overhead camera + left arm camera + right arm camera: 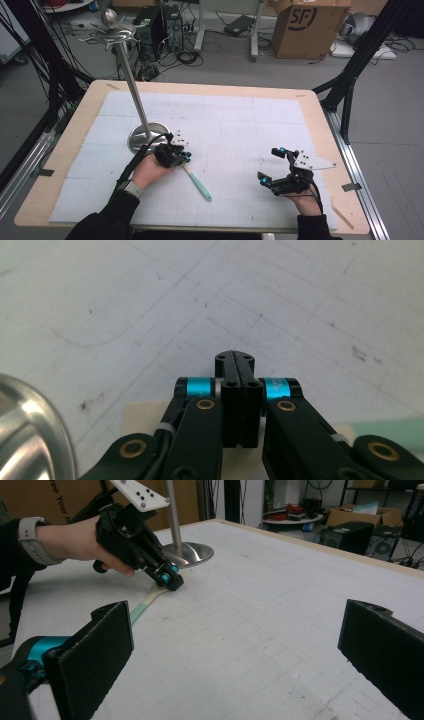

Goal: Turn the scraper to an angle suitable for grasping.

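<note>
- A mint-green and cream spatula lies flat on the white gridded mat, its cream end toward the metal stand's round base and its green handle angled toward the person's side of the table.
- The left gripper tips down onto the cream end, its jaws pressed together with no gap showing in the left gripper view; whether they actually pinch the spatula cannot be told, as the tips hide the contact.
- The left hand, a watch at the wrist, comes in low from the near edge and wraps the gripper's black body just beside the stand.
- The right gripper sits well apart on the right half of the mat, jaws spread wide with nothing between them, held by the right hand at the near edge.
- The stand's slim pole rises to a tray topped by a ball knob.
- A pale wooden table carries the mat; behind it are a grey floor, cables, computer cases and a cardboard box.
</note>
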Demonstrator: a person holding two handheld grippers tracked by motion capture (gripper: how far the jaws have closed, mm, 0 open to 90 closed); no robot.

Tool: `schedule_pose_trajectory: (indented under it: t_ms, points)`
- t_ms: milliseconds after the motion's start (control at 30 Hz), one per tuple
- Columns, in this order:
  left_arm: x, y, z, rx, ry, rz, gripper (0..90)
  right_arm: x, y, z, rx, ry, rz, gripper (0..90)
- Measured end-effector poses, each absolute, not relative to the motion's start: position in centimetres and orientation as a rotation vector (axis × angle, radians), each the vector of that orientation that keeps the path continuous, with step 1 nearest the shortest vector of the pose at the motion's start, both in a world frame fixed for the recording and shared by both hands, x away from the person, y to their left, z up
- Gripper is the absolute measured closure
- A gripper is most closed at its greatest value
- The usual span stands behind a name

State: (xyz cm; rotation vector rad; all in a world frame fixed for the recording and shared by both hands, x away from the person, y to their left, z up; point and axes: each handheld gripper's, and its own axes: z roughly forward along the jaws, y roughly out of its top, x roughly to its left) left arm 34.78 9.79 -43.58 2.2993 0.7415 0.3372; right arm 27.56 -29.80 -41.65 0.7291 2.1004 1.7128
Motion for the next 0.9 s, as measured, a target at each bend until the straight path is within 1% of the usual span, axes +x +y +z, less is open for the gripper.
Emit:
schedule_pose_trajectory:
  t_ms: [200, 467, 633, 700, 767, 900]
  points:
    - [33.2, 11.5, -43.6, 2.284, 0.774, 0.297, 90.0, 27.6, -29.7, -41.7, 0.740, 2.109, 1.710, 0.4]
    - [30.0, 13.8, -43.6, 2.271, 0.763, 0.268, 90.0, 27.6, -29.8, -41.7, 0.737, 2.100, 1.710, 0.4]
    - [27.8, 14.9, -43.9, 2.234, 0.738, 0.222, 90.0, 27.6, -29.7, -41.7, 0.741, 2.112, 1.703, 0.4]
    - [27.0, 15.1, -44.0, 2.225, 0.721, 0.194, 90.0, 27.6, -29.7, -41.8, 0.737, 2.109, 1.701, 0.4]
    - [26.6, 15.1, -44.0, 2.219, 0.716, 0.197, 90.0, 27.6, -29.7, -41.7, 0.739, 2.108, 1.702, 0.4]
    - [26.7, 14.2, -43.6, 2.169, 0.711, 0.188, 90.0, 27.6, -29.7, -41.8, 0.742, 2.113, 1.699, 0.3]
